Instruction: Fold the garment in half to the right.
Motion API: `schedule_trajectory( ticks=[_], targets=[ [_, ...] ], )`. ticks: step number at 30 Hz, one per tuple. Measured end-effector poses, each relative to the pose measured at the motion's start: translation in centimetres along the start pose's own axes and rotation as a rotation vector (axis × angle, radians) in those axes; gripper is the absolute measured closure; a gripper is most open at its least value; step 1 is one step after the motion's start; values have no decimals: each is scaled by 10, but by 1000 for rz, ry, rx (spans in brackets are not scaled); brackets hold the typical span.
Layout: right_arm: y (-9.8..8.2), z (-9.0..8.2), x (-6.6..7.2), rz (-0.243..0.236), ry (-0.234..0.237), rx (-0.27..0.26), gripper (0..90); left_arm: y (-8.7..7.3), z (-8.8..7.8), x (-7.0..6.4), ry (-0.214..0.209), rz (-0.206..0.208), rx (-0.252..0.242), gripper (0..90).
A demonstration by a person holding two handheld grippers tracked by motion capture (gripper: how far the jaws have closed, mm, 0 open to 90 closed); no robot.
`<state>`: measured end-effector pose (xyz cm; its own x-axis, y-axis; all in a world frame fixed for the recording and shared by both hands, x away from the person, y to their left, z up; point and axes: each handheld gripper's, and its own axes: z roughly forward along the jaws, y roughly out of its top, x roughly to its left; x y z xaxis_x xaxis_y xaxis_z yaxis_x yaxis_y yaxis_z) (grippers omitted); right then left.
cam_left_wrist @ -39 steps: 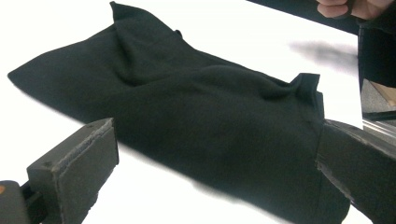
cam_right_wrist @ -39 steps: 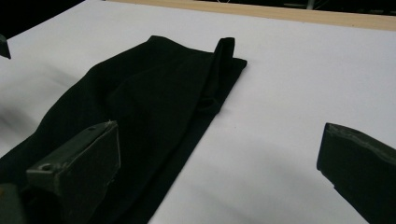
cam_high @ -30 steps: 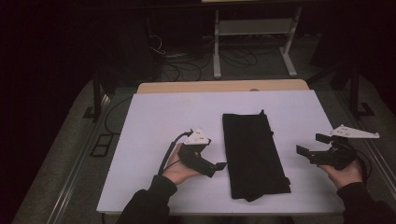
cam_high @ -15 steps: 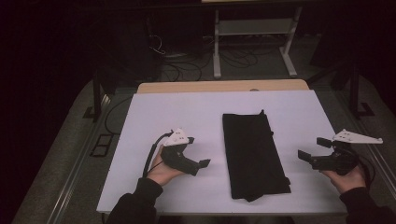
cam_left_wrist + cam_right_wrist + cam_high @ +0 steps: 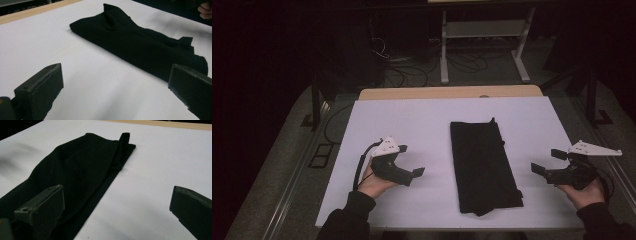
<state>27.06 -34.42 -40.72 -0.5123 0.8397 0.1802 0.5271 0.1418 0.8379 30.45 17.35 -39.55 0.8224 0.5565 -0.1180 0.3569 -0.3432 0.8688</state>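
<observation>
Left hand-held gripper [image 5: 409, 167]: your jaws stand wide apart and hold nothing; it sits over the worktop's near-left part, jaws pointing toward the cloth, clear of it.
Right hand-held gripper [image 5: 546, 162]: your jaws are also spread wide and empty; it is at the worktop's right edge, near the front, pointing toward the cloth and apart from it.
Black cloth [image 5: 482, 165]: folded into a long strip, lying flat on the white worktop [image 5: 412, 120], running from mid-worktop to the near edge, right of centre, between your two grippers.
Contact: neither gripper touches the cloth.
</observation>
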Motion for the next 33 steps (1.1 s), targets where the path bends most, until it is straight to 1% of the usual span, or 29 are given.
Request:
schedule_trajectory(
  ticks=[5, 9, 13, 17, 19, 21, 27, 31, 33],
  targets=[
    [0, 0, 0, -1, -1, 2, 0, -7, -11, 6, 23, -8, -6, 0],
    [-1, 1, 0, -3, -2, 3, 0, -15, -21, 11, 43, -24, -23, 0],
    [-1, 1, 0, -4, -2, 5, 0, -23, -28, 16, 61, -42, -25, 0],
    [-1, 1, 0, -5, -3, 3, 0, -31, -38, 20, 79, -47, -29, 0],
    [-1, 1, 0, -6, -3, 4, 0, -33, -44, 23, 93, -51, -32, 0],
    [-1, 1, 0, -6, -4, 3, 0, -37, -49, 25, 106, -65, -43, 0],
    [-2, 2, 0, -3, -3, 5, 0, -49, -65, 34, 145, -93, -53, 0],
    [-3, 2, 0, -3, -2, 7, 0, -57, -74, 38, 172, -104, -60, 0],
    [-3, 2, 0, -4, -3, 8, 0, -62, -78, 39, 194, -99, -68, 0]
  ],
)
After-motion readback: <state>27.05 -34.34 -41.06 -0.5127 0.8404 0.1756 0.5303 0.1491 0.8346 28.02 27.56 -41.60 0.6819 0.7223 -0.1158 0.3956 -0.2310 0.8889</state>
